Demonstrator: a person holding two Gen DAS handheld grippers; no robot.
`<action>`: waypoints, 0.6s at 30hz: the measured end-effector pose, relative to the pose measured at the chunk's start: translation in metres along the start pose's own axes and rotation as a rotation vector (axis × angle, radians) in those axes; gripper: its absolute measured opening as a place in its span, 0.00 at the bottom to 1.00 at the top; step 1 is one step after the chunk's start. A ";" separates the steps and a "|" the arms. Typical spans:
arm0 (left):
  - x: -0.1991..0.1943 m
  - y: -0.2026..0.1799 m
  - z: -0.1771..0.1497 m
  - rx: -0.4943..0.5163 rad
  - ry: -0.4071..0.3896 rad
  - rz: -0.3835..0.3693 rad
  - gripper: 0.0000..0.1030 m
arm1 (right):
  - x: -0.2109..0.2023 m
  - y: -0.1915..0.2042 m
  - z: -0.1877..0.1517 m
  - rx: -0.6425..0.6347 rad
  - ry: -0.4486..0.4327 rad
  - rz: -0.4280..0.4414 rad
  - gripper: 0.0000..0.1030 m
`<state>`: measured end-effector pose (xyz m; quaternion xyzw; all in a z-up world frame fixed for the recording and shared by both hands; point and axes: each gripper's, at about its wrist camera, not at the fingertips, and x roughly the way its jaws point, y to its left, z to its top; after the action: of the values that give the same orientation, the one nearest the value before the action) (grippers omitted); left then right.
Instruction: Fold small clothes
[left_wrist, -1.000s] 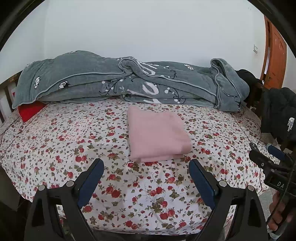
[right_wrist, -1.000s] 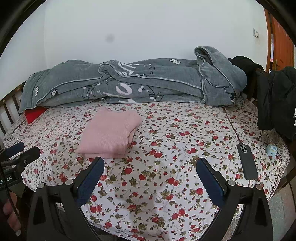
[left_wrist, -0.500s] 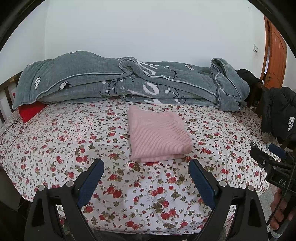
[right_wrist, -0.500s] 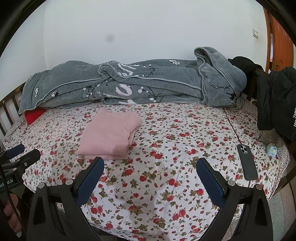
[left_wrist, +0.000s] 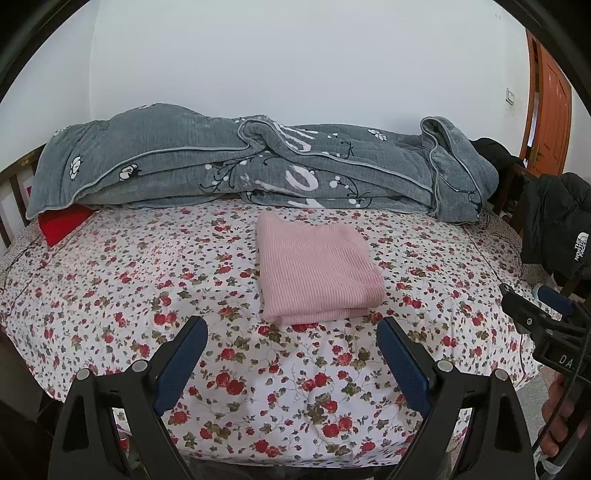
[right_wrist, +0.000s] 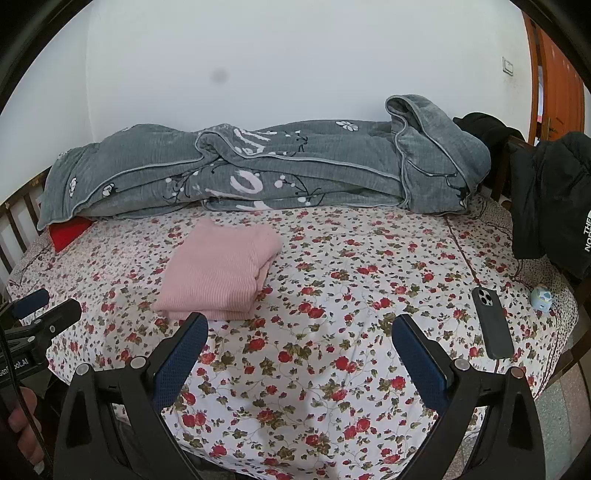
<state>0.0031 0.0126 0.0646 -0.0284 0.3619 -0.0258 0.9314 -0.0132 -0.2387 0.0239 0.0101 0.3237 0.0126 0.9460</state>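
Observation:
A pink knit garment (left_wrist: 314, 267) lies folded into a neat rectangle on the floral bedsheet (left_wrist: 122, 280); in the right wrist view the same pink garment (right_wrist: 221, 271) sits left of centre. My left gripper (left_wrist: 291, 332) is open, hovering over the bed's near edge just short of the garment, nothing between its fingers. My right gripper (right_wrist: 299, 330) is open too, held above the sheet to the right of the garment and empty. Each gripper shows at the edge of the other's view, held by a hand.
A rolled grey quilt (left_wrist: 240, 166) lies along the wall behind. A red pillow (left_wrist: 62, 223) peeks out at the left. A dark phone (right_wrist: 493, 323) and a small blue object (right_wrist: 541, 297) lie on the sheet at right. A black jacket (right_wrist: 554, 199) hangs over the bed frame.
Both grippers have drawn back slightly from the bed; the folded pink garment has not moved.

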 end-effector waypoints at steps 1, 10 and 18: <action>0.000 0.001 0.001 -0.001 -0.001 -0.001 0.90 | 0.000 0.000 0.000 0.000 0.000 0.000 0.95; -0.001 0.001 0.001 0.001 0.000 0.000 0.91 | -0.002 0.002 0.001 0.005 -0.002 -0.002 0.95; -0.002 0.001 0.001 0.001 -0.003 0.000 0.91 | -0.003 0.004 0.002 0.007 -0.006 -0.004 0.95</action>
<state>0.0026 0.0138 0.0667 -0.0279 0.3606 -0.0259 0.9319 -0.0149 -0.2351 0.0274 0.0128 0.3211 0.0096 0.9469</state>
